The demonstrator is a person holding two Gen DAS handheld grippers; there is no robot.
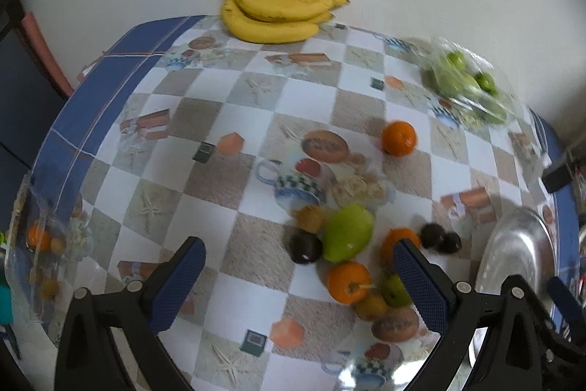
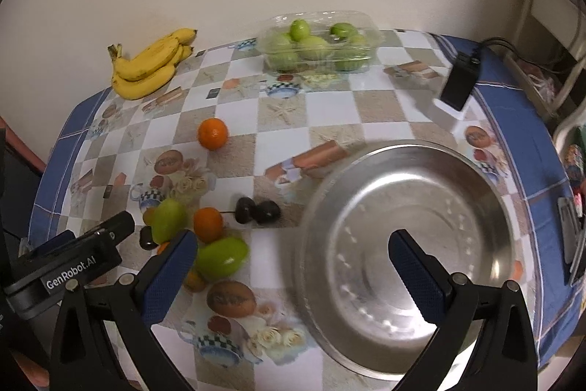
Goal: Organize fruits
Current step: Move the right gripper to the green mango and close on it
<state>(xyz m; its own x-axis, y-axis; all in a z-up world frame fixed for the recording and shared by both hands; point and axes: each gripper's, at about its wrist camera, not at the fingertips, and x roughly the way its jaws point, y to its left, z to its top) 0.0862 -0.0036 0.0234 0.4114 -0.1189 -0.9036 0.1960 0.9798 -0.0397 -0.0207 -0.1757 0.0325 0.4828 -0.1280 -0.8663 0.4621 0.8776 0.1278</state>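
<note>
My left gripper (image 1: 298, 281) spread wide, empty, hovering over loose fruit pile (image 1: 348, 255), likely lining up first pick. My right gripper (image 2: 293, 266) equally wide, empty, hanging over steel bowl (image 2: 476, 178), probable drop spot. Lone orange (image 2: 212, 133), bananas (image 2: 150, 65), boxed green fruit (image 2: 318, 43) farther back.

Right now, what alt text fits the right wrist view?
The open right claw hovers over an empty steel bowl on a checkered tablecloth. Loose oranges, green fruit and dark fruit lie to its left; bananas and a clear box of green fruit sit by the wall.
</note>
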